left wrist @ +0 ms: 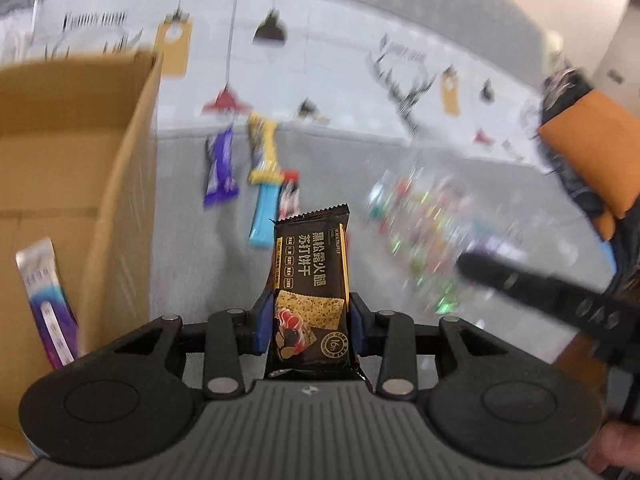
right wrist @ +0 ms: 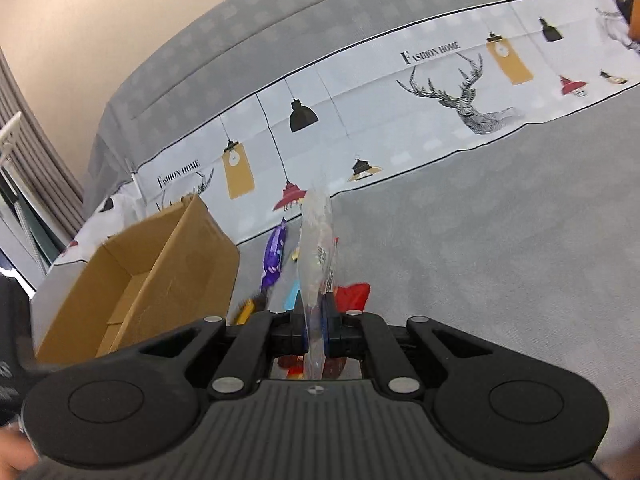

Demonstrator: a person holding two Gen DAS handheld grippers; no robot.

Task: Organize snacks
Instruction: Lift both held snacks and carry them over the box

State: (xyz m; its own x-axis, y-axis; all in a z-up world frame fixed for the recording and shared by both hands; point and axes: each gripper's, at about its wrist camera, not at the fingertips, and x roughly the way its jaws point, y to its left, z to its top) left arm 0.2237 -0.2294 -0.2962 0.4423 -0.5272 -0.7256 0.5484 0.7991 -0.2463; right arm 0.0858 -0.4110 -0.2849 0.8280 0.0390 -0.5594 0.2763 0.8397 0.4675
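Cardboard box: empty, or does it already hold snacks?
Not empty: the cardboard box is open-topped, and one silver-purple sachet leans inside it.

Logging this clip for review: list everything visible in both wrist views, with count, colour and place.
cardboard box: 1, brown, open, left of the loose snacks
silver-purple sachet: 1, inside the box
cracker packet: 1, black with gold print, gripped upright in the left tool
clear plastic packet: 1, transparent, gripped in the right tool
purple wrapper: 1, on the cloth beside the box
yellow-blue stick packets: blurred, count unclear, right of the purple wrapper
red packet: 1, on the cloth past the right tool
cloth: 1, grey with a white printed band
left tool: black, blue pads, shut
right tool: black, blue pads, shut
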